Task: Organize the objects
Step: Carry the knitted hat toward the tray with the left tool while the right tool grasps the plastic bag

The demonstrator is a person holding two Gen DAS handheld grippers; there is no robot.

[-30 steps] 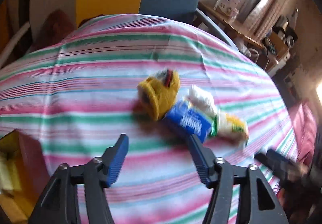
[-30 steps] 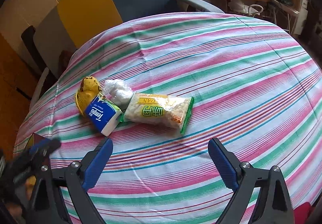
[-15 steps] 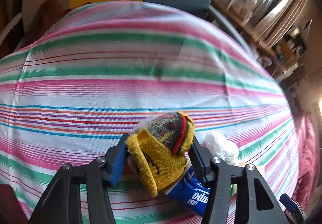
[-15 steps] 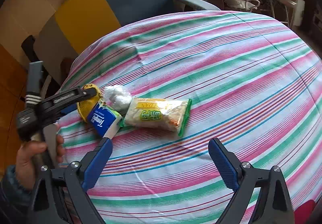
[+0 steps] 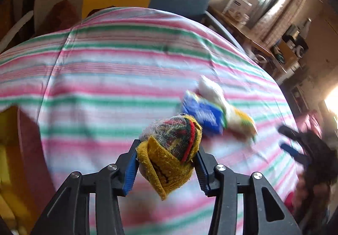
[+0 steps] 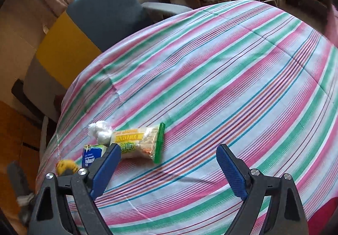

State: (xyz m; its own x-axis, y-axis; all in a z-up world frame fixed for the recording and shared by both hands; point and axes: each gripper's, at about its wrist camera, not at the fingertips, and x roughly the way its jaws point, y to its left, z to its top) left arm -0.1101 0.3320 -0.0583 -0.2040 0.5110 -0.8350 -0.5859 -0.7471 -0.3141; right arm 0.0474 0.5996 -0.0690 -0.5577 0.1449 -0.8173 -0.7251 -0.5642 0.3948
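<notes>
My left gripper [image 5: 166, 163] angles steeply down, its jaws having just been closing, and now pinches a knitted yellow sock bundle [image 5: 169, 154], lifted above the striped tablecloth [image 5: 109, 79]. My right gripper [image 6: 169, 168] also tilts down, its jaws spread wide around nothing. Taking the blue tissue pack [image 6: 91, 154] as landmark: a crinkly white plastic wad [image 6: 101, 130] sits just behind it, and a glossy snack bag [image 6: 138, 143] with a green edge lies touching its right side. Beyond these, the soft cloth runs bare to its rounded far edge, where a blue chair [image 6: 105, 15] stands.
</notes>
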